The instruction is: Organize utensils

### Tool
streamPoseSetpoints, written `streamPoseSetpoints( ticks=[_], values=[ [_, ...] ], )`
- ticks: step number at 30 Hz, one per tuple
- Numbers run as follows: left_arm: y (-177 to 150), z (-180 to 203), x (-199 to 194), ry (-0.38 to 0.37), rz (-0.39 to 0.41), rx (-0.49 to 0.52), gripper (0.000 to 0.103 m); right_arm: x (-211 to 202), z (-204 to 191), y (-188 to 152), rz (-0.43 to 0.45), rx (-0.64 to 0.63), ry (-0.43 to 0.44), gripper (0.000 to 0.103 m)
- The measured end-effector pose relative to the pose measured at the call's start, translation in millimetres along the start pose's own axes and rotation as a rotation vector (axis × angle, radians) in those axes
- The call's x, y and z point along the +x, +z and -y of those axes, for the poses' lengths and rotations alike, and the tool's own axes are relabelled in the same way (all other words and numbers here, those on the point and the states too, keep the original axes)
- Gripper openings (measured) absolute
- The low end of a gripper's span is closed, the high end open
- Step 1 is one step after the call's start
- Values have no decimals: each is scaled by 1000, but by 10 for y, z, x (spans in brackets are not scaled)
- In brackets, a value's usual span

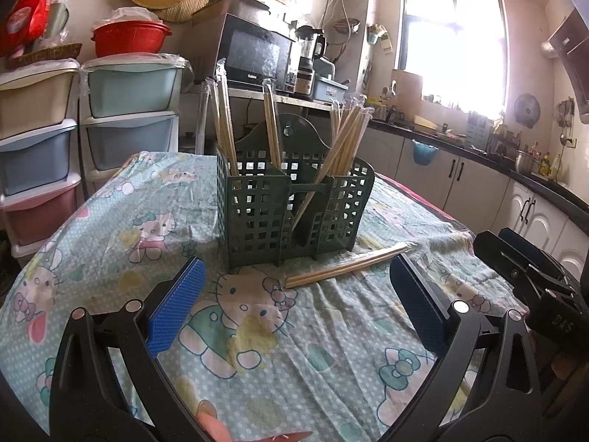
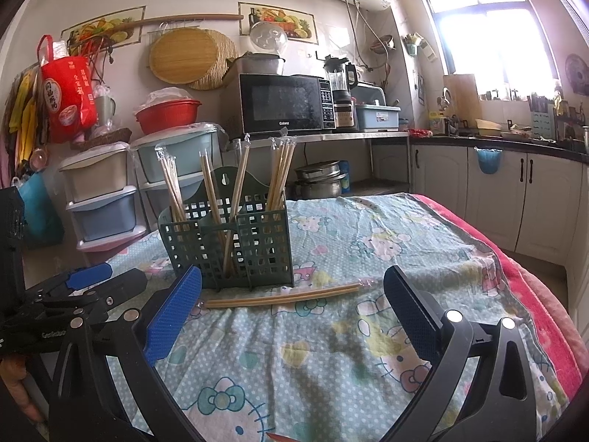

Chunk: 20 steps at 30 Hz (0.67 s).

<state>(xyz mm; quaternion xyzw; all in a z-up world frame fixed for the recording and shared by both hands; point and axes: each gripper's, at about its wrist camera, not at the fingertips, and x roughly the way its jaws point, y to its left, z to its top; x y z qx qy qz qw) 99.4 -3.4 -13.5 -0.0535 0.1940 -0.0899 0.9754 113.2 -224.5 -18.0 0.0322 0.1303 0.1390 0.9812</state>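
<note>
A dark green slotted utensil holder [image 1: 294,202] stands on the table and shows in the right wrist view [image 2: 228,246] too. Several wrapped wooden chopstick pairs [image 1: 346,136] stand in its compartments. One wrapped pair of chopsticks [image 1: 346,265] lies flat on the cloth in front of the holder, also seen in the right wrist view [image 2: 283,296]. My left gripper [image 1: 298,276] is open and empty, just short of the holder. My right gripper [image 2: 294,287] is open and empty, with the lying pair between and beyond its fingertips. The right gripper shows at the left view's right edge [image 1: 530,269].
The table wears a Hello Kitty cloth [image 1: 239,331] with a red edge at the right [image 2: 533,280]. Stacked plastic drawers [image 1: 40,147] stand at the left. A microwave [image 2: 283,105] and kitchen counter [image 2: 497,143] lie behind.
</note>
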Motion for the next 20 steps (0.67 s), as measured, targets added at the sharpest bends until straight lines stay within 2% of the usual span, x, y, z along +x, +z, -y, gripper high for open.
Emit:
streamPoseSetpoints(
  ticks=[10,13,15,17,19,20],
  values=[
    [14,-70,68,26,-31,-36,92,3,11,10,-6,6,-8,96],
    [31,-128,88,57,-52,-52,92,11,47,27,-17,19,-12,96],
    [84,-243,150,105,-104,-71,92,52,150,61,-58,30,-33,96],
    [164,-446,214,163,-160,-98,92,123,337,124,-109,47,-101,96],
    [269,-786,277,253,-222,-128,92,217,629,174,-171,66,-223,96],
    [303,-967,330,334,-265,-127,92,311,867,189,-235,79,-313,96]
  ],
)
